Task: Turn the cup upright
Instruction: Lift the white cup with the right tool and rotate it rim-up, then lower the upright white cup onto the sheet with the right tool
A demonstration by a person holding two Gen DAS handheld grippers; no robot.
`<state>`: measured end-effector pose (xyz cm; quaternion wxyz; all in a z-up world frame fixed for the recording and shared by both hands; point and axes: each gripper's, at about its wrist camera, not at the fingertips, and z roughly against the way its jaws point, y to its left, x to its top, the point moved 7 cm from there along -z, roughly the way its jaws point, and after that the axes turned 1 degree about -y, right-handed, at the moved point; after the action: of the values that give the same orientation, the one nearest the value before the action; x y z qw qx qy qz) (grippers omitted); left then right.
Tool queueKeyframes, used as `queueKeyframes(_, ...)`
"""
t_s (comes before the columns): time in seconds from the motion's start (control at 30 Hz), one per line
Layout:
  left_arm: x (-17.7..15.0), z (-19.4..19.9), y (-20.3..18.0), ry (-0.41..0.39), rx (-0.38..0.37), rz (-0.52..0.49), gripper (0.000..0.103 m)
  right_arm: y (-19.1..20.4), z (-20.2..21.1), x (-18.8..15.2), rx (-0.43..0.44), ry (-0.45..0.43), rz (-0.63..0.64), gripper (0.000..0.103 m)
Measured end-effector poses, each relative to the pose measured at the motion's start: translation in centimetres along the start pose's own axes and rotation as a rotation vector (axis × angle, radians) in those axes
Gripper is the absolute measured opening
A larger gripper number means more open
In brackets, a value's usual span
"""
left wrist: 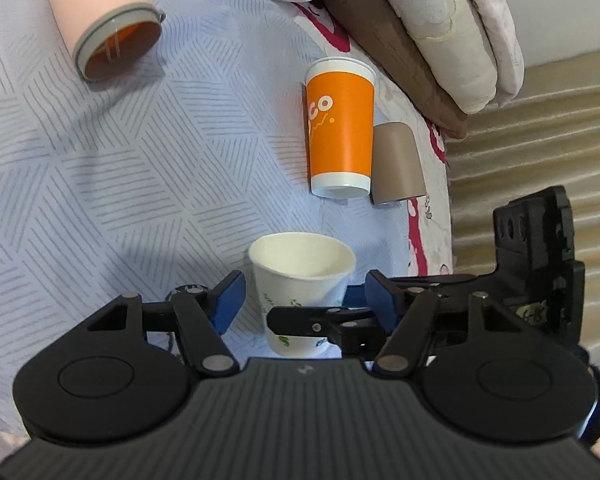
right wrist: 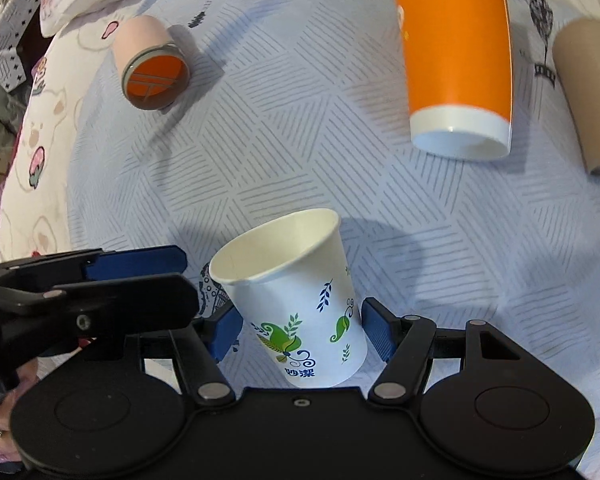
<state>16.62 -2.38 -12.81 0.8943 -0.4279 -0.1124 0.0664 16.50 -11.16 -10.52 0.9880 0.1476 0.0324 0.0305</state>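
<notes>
A white paper cup with green leaf print (right wrist: 300, 304) stands mouth up, slightly tilted, on the patterned sheet; it also shows in the left wrist view (left wrist: 302, 288). My right gripper (right wrist: 302, 334) has its blue pads on both sides of the cup's lower body, touching or nearly touching it. My left gripper (left wrist: 300, 298) is open around the same cup, with a gap at its left pad. The other gripper's fingers (left wrist: 340, 318) cross in front of the cup in the left wrist view.
An orange paper cup (left wrist: 340, 128) and a tan cup (left wrist: 398, 164) lie on their sides beyond. A pink tumbler with an orange inside (left wrist: 104, 24) lies far left. Folded blankets (left wrist: 440, 28) sit at the back. The bed edge drops off at right.
</notes>
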Motion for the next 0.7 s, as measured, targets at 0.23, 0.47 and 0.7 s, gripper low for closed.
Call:
queueKeyframes(0.23, 0.1, -0.2, 0.5, 0.012, -0.015, 0.046, 0.061, -0.9, -0.7, -0.1, 0.071, -0.008, -0.073, 0.070)
queueKeyframes(0.47, -0.1, 0.4, 0.5, 0.004, -0.036, 0.065, 0.061, -1.6, 0.0, -0.5, 0.107, -0.084, -0.085, 0.070)
queueKeyframes(0.7, -2.1, 0.2, -0.3, -0.007, -0.024, 0.092, 0.059, -1.3, 1.3, -1.4, 0.111, -0.094, 0.026, 0.077)
